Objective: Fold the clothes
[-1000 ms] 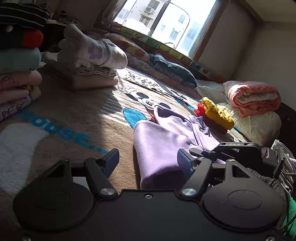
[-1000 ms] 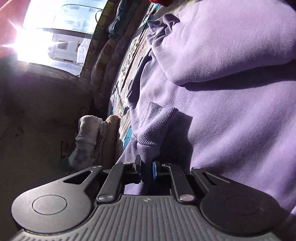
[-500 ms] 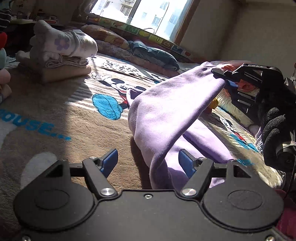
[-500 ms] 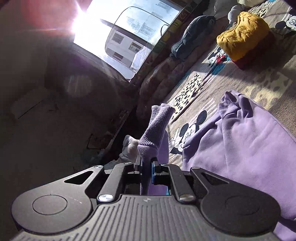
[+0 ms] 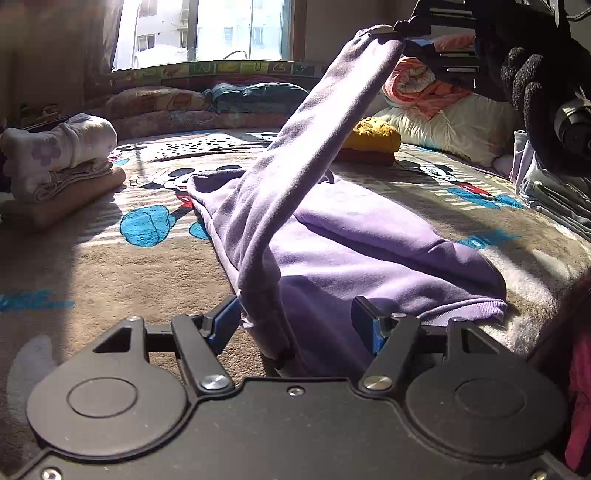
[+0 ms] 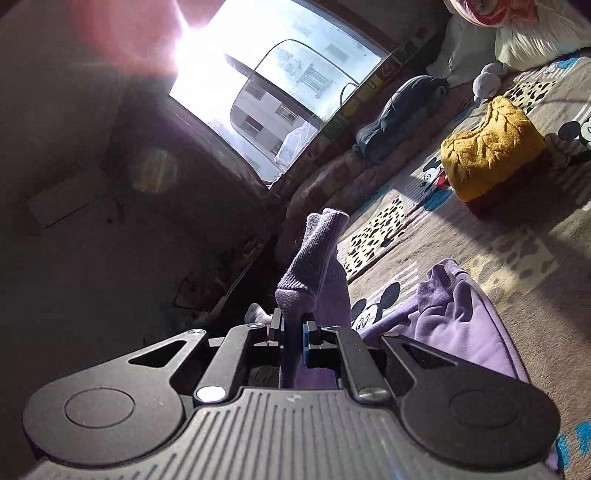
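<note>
A lilac sweatshirt (image 5: 369, 251) lies on the cartoon-print blanket (image 5: 110, 266). One sleeve (image 5: 295, 166) stretches up from its near left corner to the top right. There my right gripper (image 5: 402, 37), held by a black-gloved hand (image 5: 535, 85), is shut on the ribbed cuff (image 6: 314, 258). In the right wrist view the cuff sticks up between the closed fingers of my right gripper (image 6: 293, 328), with the sweatshirt body (image 6: 461, 321) below. My left gripper (image 5: 295, 325) is open and low, its blue pads either side of the sleeve's base.
Folded clothes (image 5: 59, 166) are stacked at the left. A yellow knit on a red garment (image 5: 373, 142) lies behind the sweatshirt. Pillows and a pink quilt (image 5: 424, 88) line the back under the window (image 5: 207, 33). More garments (image 5: 554, 195) lie at the right edge.
My right gripper has lifted the cuff from the sweatshirt's surface high up and across, pulling the sleeve taut. My left gripper has moved closer to the sleeve's base and stayed open.
</note>
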The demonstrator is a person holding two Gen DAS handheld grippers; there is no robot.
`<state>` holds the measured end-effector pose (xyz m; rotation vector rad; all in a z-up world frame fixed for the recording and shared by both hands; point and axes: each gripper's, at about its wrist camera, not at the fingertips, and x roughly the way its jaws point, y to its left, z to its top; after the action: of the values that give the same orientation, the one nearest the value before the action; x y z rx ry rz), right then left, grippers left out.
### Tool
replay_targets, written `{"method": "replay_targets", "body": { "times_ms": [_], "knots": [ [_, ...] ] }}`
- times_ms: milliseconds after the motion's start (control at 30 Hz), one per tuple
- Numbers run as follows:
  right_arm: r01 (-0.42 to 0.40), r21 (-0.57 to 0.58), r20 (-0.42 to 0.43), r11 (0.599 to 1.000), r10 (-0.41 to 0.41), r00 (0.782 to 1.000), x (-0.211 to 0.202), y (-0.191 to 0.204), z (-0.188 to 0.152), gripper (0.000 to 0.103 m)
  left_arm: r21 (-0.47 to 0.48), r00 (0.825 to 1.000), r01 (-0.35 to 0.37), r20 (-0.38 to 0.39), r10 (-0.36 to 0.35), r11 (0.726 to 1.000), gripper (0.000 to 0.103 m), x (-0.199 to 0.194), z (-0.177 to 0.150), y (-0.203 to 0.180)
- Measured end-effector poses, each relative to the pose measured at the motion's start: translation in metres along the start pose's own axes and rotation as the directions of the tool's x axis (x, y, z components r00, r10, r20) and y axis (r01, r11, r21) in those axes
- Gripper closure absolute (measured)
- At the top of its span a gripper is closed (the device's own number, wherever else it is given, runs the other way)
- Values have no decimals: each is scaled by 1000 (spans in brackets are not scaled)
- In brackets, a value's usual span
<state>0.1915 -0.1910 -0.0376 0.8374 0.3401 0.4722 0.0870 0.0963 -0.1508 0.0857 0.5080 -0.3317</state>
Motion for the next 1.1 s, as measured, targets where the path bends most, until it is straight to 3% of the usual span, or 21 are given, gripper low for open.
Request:
{"method": "replay_targets", "body": {
  "times_ms": [167, 267, 367, 600, 867, 1100],
  "knots": [
    [19, 1, 26, 1000, -19, 999, -12, -14, 10, 92, 202, 994, -107, 9, 107, 974, 62, 7, -7, -25],
    [31, -2, 42, 1000, -31, 999, -19, -23, 15, 93, 278, 991, -136, 23, 135, 951, 69, 8, -11, -34],
    [45, -3, 56, 999, -45, 997, -27, -33, 21, 93, 348, 987, -156, 31, 155, 924, 69, 10, -14, -43],
    [88, 10, 68, 996, -88, 994, -50, -65, 22, 93, 599, 967, -247, 100, 235, 762, 69, 15, -35, -76],
    [111, 38, 60, 993, -113, 992, -72, -107, 15, 93, 697, 961, -260, 120, 249, 668, 69, 15, -48, -85],
    [81, 61, 57, 995, -84, 995, -84, -133, 1, 93, 800, 947, -276, 130, 295, 533, 80, 26, -62, -98]
  ]
}}
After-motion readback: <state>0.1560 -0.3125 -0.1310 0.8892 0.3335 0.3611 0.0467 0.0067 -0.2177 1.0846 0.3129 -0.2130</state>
